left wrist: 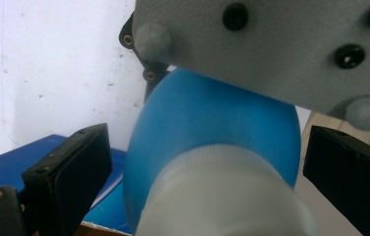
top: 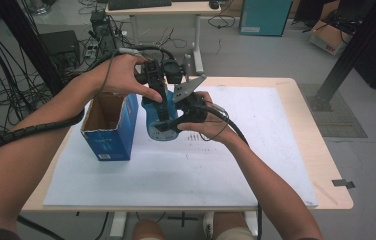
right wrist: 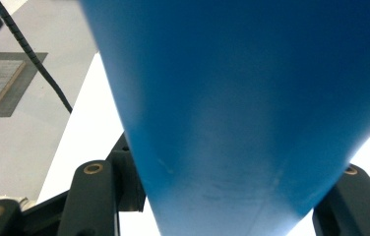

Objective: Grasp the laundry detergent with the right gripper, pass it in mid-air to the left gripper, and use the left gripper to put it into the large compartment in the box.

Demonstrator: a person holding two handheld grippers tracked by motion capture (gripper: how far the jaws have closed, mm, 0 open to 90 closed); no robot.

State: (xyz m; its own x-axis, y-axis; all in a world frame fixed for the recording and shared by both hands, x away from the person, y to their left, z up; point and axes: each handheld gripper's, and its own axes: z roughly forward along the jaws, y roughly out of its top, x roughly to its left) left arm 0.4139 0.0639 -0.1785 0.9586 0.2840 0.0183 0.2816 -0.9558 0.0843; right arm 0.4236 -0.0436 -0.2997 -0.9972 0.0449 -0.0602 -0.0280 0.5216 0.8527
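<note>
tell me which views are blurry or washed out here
Left gripper view: the white cap is soft, out of focus; the blue bottle behind it is a bit sharper. Right gripper view: the bottle's body looms too close, smeared, against a blown-out white mat. High view: evenly lit, mildly soft.

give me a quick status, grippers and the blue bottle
Left gripper open, jaws straddling the white cap, not touching. Right gripper shut on blue bottle, held above the table. Open blue carton stands just left of it; nothing between them.
</note>
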